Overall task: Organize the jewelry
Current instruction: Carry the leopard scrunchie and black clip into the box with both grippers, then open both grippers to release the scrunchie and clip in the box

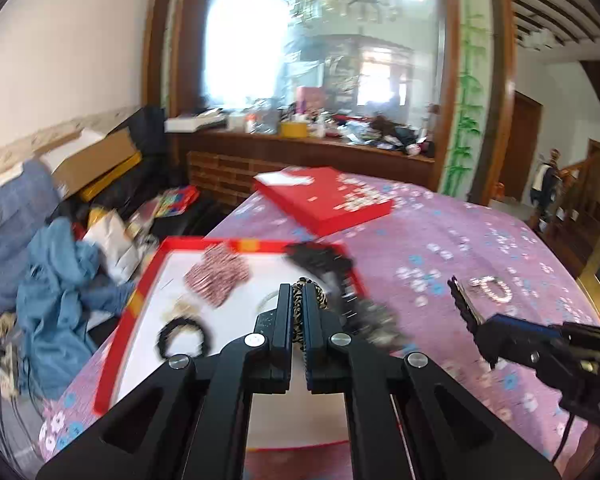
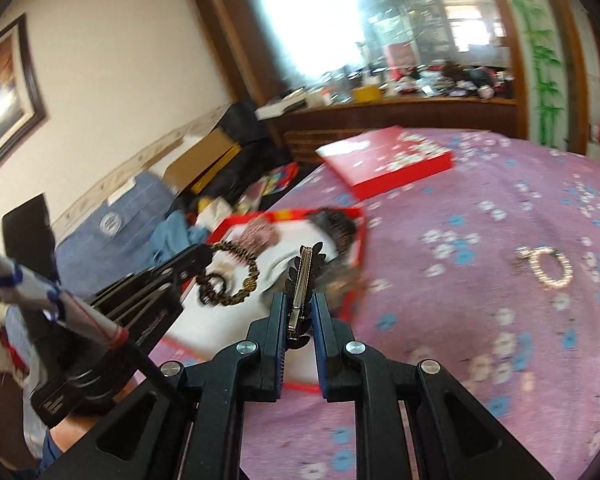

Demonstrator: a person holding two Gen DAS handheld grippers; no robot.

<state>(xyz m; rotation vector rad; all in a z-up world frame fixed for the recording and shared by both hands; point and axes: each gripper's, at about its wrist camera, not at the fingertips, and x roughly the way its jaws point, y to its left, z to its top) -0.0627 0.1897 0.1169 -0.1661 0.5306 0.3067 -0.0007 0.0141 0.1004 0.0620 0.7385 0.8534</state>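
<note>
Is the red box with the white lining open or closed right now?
Open. The red box shows its white inside with hair ties lying in it, and its red lid lies apart, farther back on the pink bedspread.

Large wood-framed mirror [image 1: 324,40], cluttered wooden shelf [image 1: 300,140], cardboard box [image 1: 96,164], blue clothes [image 1: 56,292], framed picture [image 2: 4,92]

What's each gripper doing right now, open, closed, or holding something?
Left gripper: closed on a leopard-print hair tie.
Right gripper: closed on a metal hair clip with dark leaf trim.

blurred dark headband [image 1: 320,258], tray [image 1: 116,340] corner hidden
</note>
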